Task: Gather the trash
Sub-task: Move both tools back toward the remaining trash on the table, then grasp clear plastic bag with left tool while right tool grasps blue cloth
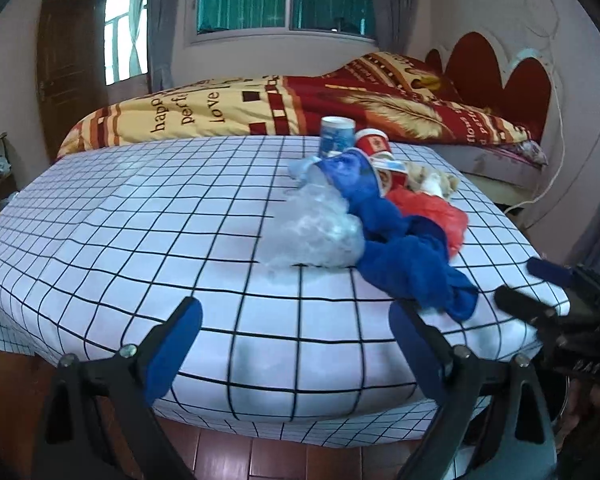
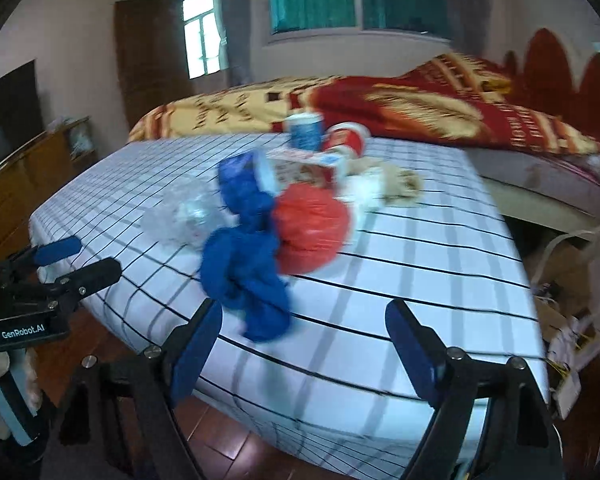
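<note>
A heap of trash lies on the checked table [image 1: 140, 240] [image 2: 420, 280]: a blue plastic bag [image 1: 408, 252] [image 2: 244, 264], a clear crumpled bag [image 1: 316, 232] [image 2: 184, 216], a red bag [image 1: 432, 212] [image 2: 312, 228], blue and red paper cups [image 1: 336, 136] [image 2: 306, 132] and beige crumpled paper [image 1: 432, 180] [image 2: 388, 184]. My left gripper [image 1: 296, 344] [image 2: 76, 260] stands open over the table's near edge, nothing between its fingers. My right gripper [image 2: 304, 344] [image 1: 532, 284] is open too, just short of the blue bag's near end, empty.
A bed with a red and yellow quilt [image 1: 260, 108] [image 2: 420, 108] runs behind the table. A wooden cabinet [image 2: 24, 184] stands at the left and a box of clutter [image 2: 572, 344] sits on the floor at the right. Red-brown floor tiles [image 1: 260, 456] show below the table edge.
</note>
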`<state>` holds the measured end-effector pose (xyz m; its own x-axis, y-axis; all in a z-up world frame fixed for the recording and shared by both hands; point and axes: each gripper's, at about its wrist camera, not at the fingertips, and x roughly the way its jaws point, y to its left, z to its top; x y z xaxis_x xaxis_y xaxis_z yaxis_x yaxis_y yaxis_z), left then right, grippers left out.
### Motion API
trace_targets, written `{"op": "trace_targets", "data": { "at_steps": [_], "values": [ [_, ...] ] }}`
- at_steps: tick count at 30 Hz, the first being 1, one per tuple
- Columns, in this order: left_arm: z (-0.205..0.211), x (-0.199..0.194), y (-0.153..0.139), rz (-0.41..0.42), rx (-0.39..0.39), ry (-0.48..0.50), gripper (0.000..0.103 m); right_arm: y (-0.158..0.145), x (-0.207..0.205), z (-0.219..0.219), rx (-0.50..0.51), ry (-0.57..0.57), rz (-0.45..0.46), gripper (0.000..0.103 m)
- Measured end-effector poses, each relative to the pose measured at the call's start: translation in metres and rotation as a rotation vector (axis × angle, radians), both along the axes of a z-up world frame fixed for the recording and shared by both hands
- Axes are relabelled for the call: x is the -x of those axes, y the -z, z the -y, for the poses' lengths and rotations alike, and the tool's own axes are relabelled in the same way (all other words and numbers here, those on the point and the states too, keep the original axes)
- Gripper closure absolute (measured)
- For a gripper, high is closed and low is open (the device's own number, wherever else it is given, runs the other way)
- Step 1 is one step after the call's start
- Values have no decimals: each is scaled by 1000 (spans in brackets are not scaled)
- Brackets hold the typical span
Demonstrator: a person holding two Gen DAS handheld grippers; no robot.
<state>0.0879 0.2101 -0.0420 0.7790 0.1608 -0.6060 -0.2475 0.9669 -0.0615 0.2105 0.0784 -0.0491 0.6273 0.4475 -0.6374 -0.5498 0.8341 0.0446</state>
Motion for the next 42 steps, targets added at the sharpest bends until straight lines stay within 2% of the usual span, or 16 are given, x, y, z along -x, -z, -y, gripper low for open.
{"op": "trace_targets", "data": {
  "at_steps": [6,8,10,12,14,15,22,25,32,33,35,36,37,42],
  "values": [
    [-14,-1,11,-22,20,-32,8,16,-22,-40,-9,-72,-40,18],
    [-15,-3,12,-24,24,-37,8,21,-31,-48,-15,-83,-62,24],
    [-16,-9,13,-28,28,-36,8,25,-37,-54,-16,-90,-81,37],
    [-16,-17,15,-35,26,-35,8,28,-44,-58,-21,-92,-95,40],
    [-16,-23,15,-36,29,-34,8,28,-46,-60,-34,-108,-105,70],
    [-16,-25,15,-34,32,-33,8,26,-45,-59,-41,-113,-96,74],
    [-14,-38,11,-14,43,-18,9,-17,-26,-40,-106,-105,55,76],
    [-14,-54,10,-12,50,-14,9,-22,-35,-33,-101,-38,96,76],
    [-9,-86,13,-25,43,19,10,-32,-59,4,-166,116,151,76],
    [-9,-90,16,-35,48,23,11,-31,-62,7,-165,118,140,76],
    [-9,-97,23,-63,67,34,25,-22,-74,10,-145,117,92,76],
    [-10,-98,26,-72,81,46,39,-19,-77,11,-144,111,72,76],
    [-9,-99,28,-74,103,64,48,-16,-80,12,-145,105,59,76],
    [0,-85,14,-26,65,72,55,-14,-78,8,-152,65,55,77]
  ]
}}
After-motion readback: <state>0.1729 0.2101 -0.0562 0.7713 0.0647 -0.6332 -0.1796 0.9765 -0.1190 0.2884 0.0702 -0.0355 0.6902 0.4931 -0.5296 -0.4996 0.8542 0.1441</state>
